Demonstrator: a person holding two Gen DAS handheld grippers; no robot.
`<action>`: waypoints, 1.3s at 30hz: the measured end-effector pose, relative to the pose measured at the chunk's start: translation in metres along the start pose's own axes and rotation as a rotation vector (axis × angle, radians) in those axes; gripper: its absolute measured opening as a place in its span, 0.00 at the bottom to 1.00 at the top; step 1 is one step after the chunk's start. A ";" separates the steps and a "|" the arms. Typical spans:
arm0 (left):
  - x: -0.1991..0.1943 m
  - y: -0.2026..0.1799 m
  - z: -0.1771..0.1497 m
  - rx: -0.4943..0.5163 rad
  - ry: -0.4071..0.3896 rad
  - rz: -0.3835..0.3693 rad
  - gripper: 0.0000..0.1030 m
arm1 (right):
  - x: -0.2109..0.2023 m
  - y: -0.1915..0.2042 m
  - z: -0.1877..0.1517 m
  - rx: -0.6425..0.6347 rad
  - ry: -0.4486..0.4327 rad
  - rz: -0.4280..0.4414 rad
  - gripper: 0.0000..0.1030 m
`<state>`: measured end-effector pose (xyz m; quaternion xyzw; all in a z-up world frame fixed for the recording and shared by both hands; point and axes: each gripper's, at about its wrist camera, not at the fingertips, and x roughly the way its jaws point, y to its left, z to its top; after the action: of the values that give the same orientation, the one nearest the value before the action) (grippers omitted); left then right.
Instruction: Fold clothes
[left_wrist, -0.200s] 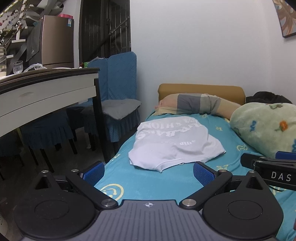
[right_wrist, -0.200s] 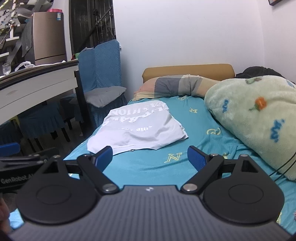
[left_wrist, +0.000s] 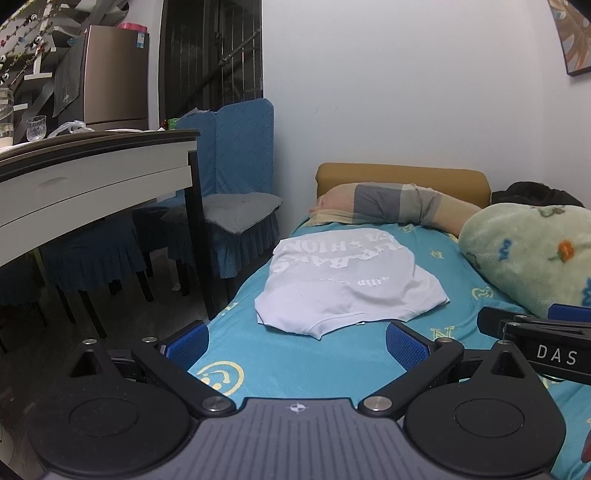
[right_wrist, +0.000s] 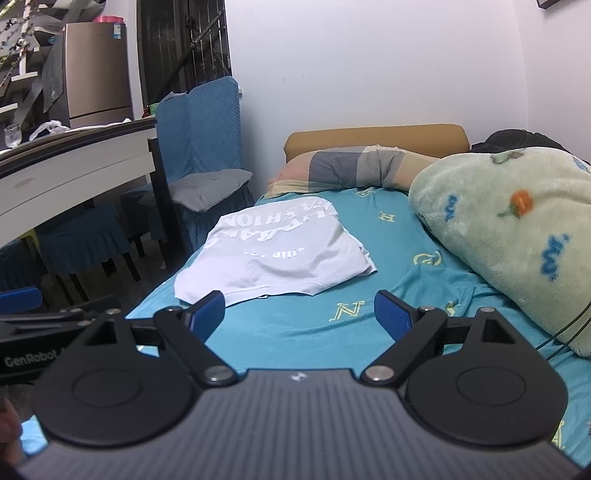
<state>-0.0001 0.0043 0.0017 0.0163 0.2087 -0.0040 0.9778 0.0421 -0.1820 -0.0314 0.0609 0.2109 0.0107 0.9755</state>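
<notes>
A white T-shirt with pale lettering (left_wrist: 343, 280) (right_wrist: 273, 254) lies folded into a rough rectangle on the turquoise bed sheet (left_wrist: 295, 354) (right_wrist: 369, 295), near the bed's left edge. My left gripper (left_wrist: 295, 345) hovers over the sheet just short of the shirt's near hem, its blue pads wide apart with nothing between them. My right gripper (right_wrist: 299, 315) is open too, a little nearer than the shirt's near right corner, and holds nothing. Each gripper's black body shows at the side of the other's view.
A green fleece blanket (left_wrist: 532, 254) (right_wrist: 509, 229) is heaped on the bed's right side. A striped pillow (left_wrist: 391, 203) lies against the tan headboard (right_wrist: 376, 136). Left of the bed stand a white table (left_wrist: 92, 177) and blue-covered chairs (left_wrist: 240, 206).
</notes>
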 end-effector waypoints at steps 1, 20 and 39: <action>-0.002 0.002 -0.003 0.001 -0.005 0.004 1.00 | 0.000 0.000 0.000 0.001 -0.003 0.000 0.87; -0.001 -0.008 -0.002 0.030 0.006 0.035 1.00 | -0.007 -0.002 0.000 0.024 -0.050 -0.006 0.87; 0.003 -0.010 -0.004 0.063 0.013 0.054 1.00 | -0.020 0.004 0.004 0.013 -0.123 0.028 0.87</action>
<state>0.0010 -0.0051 -0.0034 0.0528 0.2141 0.0159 0.9753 0.0261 -0.1791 -0.0188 0.0707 0.1497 0.0191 0.9860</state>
